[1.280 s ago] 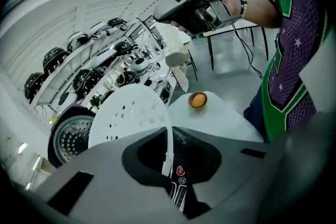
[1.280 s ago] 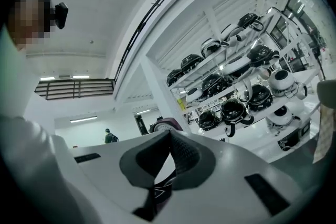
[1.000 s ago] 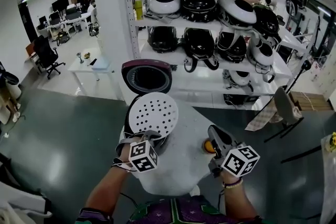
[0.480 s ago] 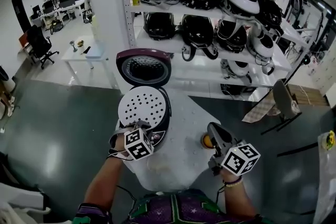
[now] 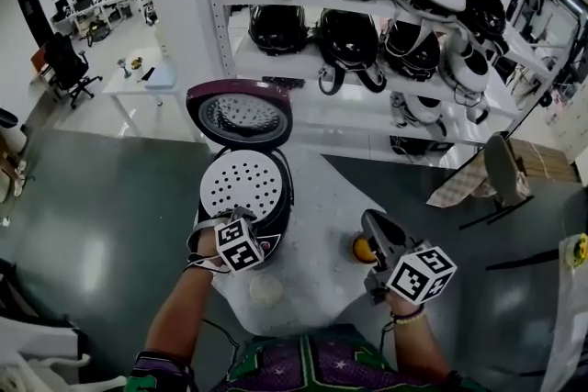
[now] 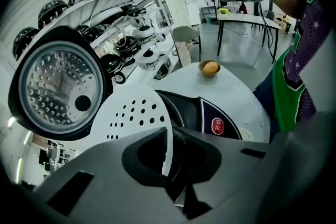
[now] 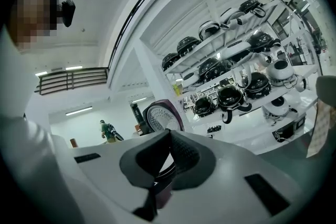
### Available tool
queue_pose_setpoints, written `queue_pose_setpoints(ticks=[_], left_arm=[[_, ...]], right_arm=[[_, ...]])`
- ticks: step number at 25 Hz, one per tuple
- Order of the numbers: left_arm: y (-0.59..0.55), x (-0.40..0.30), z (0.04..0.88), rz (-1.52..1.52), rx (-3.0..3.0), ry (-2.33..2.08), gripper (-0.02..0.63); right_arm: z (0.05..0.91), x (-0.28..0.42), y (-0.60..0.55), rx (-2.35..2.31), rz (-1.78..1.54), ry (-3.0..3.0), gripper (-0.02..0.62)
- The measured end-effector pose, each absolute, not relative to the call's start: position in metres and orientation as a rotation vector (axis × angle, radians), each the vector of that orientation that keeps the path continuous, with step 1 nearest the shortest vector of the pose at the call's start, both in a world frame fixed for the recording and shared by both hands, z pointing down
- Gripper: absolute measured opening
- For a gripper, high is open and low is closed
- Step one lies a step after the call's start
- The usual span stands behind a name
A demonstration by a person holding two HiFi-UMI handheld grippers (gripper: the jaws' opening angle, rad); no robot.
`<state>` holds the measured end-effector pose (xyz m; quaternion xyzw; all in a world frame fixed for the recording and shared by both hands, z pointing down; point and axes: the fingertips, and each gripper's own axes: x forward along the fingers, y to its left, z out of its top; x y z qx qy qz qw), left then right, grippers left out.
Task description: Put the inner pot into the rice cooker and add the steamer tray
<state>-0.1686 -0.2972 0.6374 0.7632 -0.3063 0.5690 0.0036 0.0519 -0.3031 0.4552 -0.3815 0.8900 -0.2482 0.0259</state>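
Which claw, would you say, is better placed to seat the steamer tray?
Left: the left claw grips the steamer tray over the open rice cooker; the right claw is shut, empty, aside.

In the head view both bare forearms come up from the 6 o'clock edge. The left forearm [image 5: 184,312] slants toward 1 o'clock, and the left hand [image 5: 207,251] wraps the grip of the left tool [image 5: 241,216], which tips steeply down and points toward 12 o'clock. In the left gripper view its 2 jaws are pinched on the thin rim of the steamer tray [image 6: 134,113]. The right forearm [image 5: 418,349] slants toward 11 o'clock. The right hand [image 5: 386,294] carries the right tool [image 5: 372,225] nearly level, nose toward 11 o'clock, well apart from the left tool at its 3 o'clock side. In the right gripper view its jaws meet with nothing between them.
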Motion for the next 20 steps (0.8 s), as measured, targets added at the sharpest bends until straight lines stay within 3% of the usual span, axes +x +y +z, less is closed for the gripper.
queue_pose_setpoints(ticks=[13,20], left_arm=[[-0.306,-0.166,0.650,1.780,2.381,-0.963,0.043],[-0.303,-0.167,0.638,1.752,2.415,-0.982,0.133]], right_arm=[[0.463,0.056,-0.315,-1.172,-0.778,2.756,0.005],[0.462,0.061,-0.304,-1.193,-0.754,2.752,0.005]])
